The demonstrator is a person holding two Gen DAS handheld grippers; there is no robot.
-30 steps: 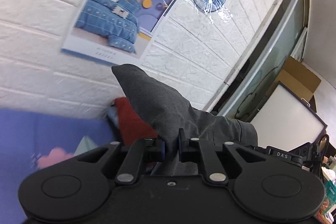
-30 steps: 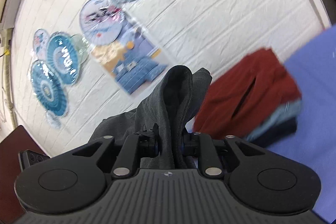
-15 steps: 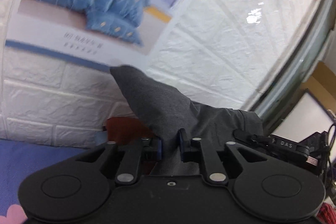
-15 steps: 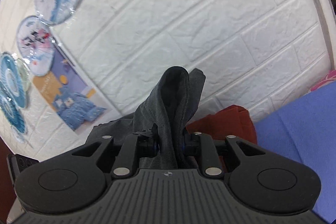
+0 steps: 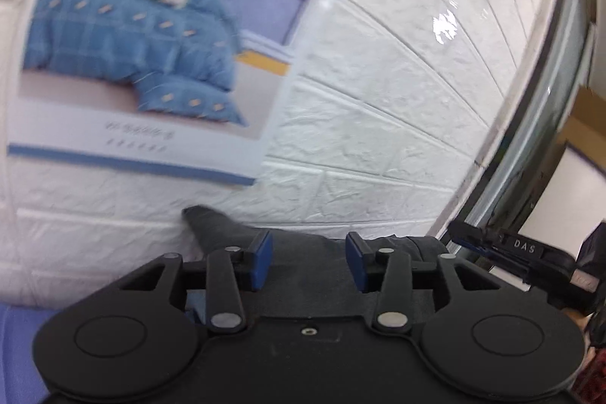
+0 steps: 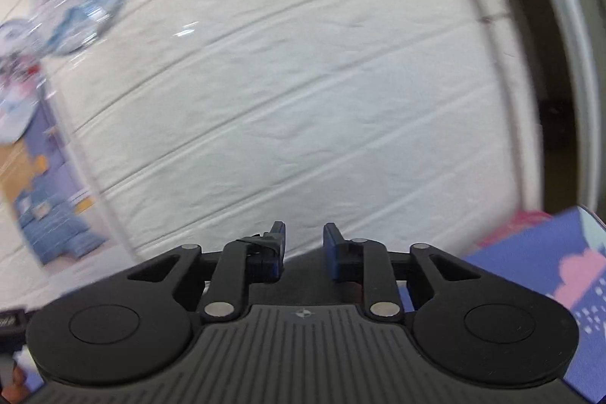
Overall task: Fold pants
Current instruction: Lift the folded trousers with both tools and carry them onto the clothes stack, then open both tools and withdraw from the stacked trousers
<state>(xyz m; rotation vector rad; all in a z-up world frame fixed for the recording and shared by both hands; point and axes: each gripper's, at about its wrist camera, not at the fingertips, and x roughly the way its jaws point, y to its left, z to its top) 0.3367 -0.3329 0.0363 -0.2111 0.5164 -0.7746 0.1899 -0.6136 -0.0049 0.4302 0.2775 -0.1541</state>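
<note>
Left gripper point(image 5: 308, 265) jaws have just opened, dropping the dark grey fabric pants point(image 5: 303, 275), low centre; right gripper point(image 6: 303, 254) also open, empty. Fold released, likely placed.

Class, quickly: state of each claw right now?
Left claw: open, jaws have just been opening; grey pants lie loose between them.
Right claw: open, holding nothing.

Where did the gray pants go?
In the left wrist view the pants lie low against the white brick wall, just beyond the open left gripper, below the bedding poster.
</note>
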